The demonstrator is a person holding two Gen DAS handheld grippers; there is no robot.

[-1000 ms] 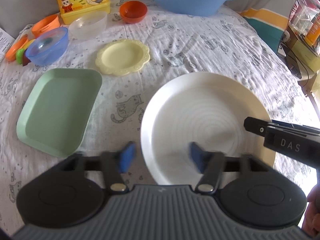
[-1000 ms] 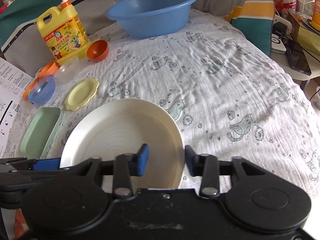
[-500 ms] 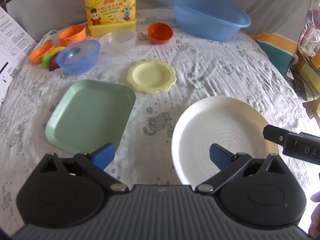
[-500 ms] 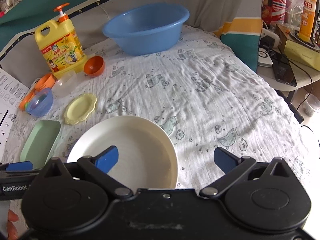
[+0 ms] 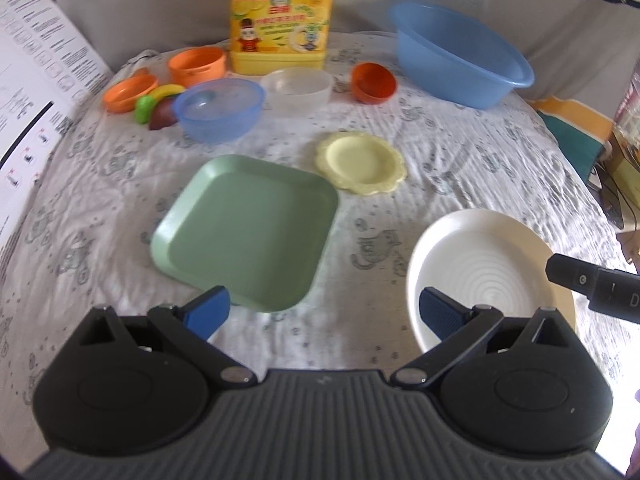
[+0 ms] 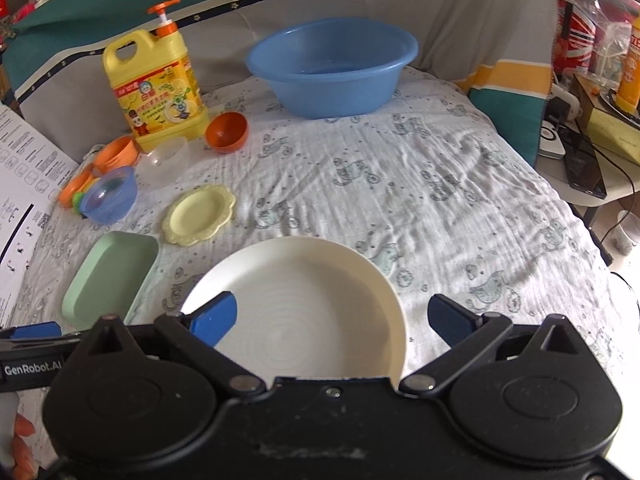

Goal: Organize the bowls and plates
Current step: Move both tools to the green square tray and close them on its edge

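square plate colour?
Pale green square plate, plain, no pattern; clearest in the left wrist view.

The white plate has its near rim hidden (behind the right gripper).

A yellow detergent bottle with an orange pump stands at the back of the cat-print cloth, beside a blue wash basin. Toy fruit lies at the left, near a printed instruction sheet.
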